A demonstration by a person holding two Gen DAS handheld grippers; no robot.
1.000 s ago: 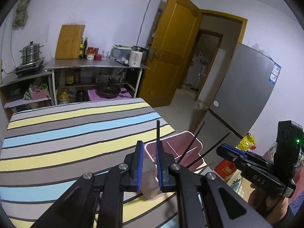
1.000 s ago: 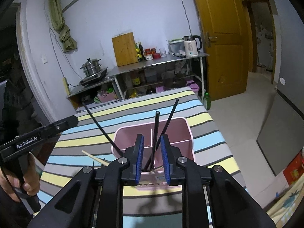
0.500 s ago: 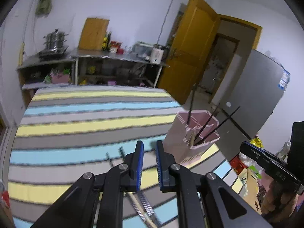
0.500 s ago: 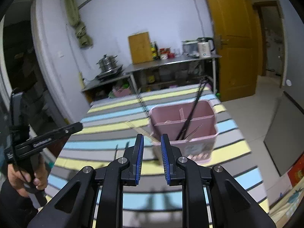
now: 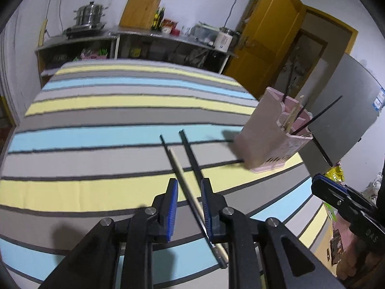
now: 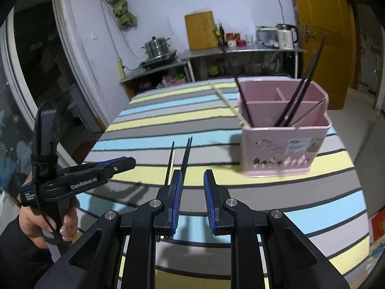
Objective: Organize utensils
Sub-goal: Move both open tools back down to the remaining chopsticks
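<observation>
Loose chopsticks, black ones [image 5: 190,154] and one pale wooden [image 5: 185,180], lie flat on the striped tablecloth [image 5: 96,110], left of the pink plastic utensil caddy [image 6: 284,149] (more black chopsticks stand inside). Left gripper [image 5: 189,187] hovers over the loose sticks, jaws just widening, gripping nothing. Right gripper [image 6: 192,180] hangs beside them, jaws apart, empty.
</observation>
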